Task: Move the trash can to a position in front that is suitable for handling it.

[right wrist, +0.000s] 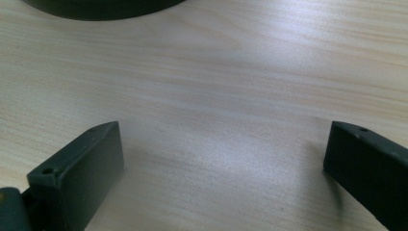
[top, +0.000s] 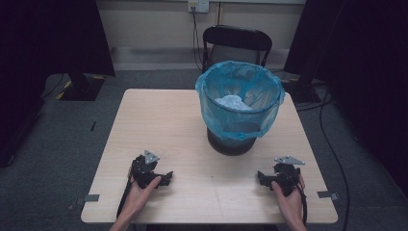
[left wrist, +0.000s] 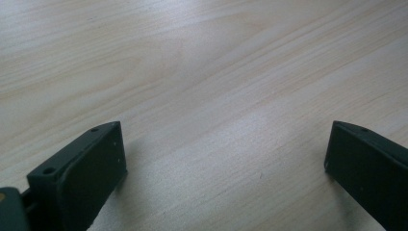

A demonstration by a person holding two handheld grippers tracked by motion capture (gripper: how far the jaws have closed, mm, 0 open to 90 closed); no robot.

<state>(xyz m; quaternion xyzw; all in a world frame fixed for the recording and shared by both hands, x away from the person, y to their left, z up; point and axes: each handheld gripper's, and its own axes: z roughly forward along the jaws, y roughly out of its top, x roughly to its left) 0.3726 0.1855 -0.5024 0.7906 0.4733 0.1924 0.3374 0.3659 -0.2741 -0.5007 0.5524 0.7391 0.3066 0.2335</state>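
A dark bin lined with a blue plastic bag stands on the light wooden table, right of centre. Crumpled white paper lies inside it. My left gripper rests low on the table near the front left, held by a hand, jaws pointing right. In the left gripper view that gripper is open, with bare wood between its jaws. My right gripper rests near the front right, jaws pointing left. It is open over bare wood, and the bin's dark base shows at the top edge.
A black chair stands behind the table's far edge. Cables run over the grey carpet at the right. Dark curtains hang at both sides. Metal brackets stick out at the table's front corners.
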